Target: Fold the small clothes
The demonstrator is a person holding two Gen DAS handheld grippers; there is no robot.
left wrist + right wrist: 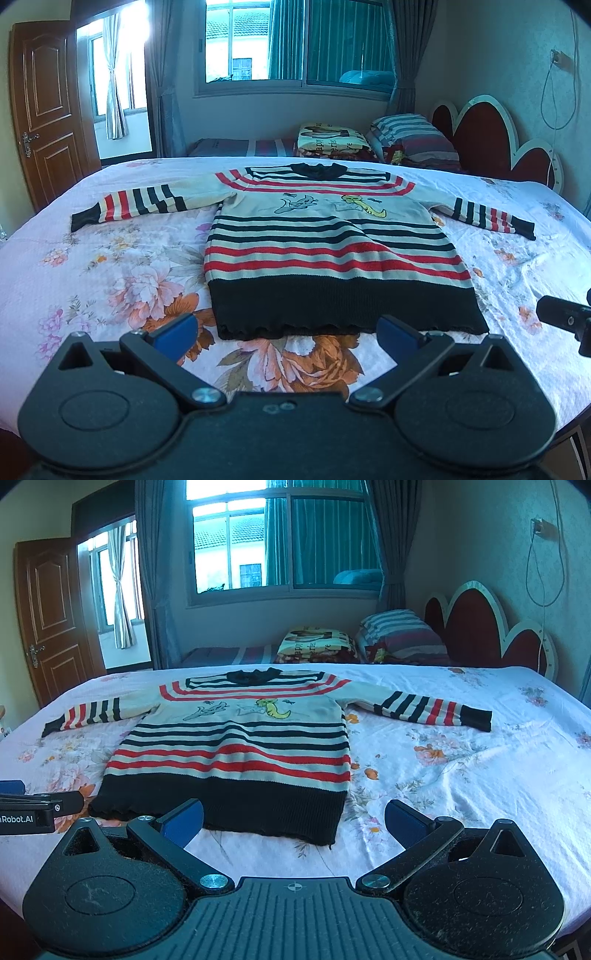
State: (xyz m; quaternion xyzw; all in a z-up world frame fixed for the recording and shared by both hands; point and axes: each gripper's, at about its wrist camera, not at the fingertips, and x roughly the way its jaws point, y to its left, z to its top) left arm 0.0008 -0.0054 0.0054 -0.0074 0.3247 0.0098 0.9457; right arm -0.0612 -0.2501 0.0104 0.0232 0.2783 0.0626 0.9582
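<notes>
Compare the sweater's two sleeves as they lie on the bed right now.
The left sleeve lies nearly straight out, while the right sleeve angles slightly toward the hem. On the left sleeve the dark stripes sit nearer the shoulder and the red nearer the cuff; the right sleeve mirrors that order. Both lie flat, unfolded, ending in dark cuffs.

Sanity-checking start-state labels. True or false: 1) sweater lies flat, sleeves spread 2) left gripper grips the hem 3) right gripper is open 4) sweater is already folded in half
1) True: the striped sweater lies flat on the floral bedsheet, both sleeves out.
2) False: the left gripper is open, just short of the black hem, holding nothing.
3) True: the right gripper is open and empty.
4) False: it is fully unfolded.
</notes>
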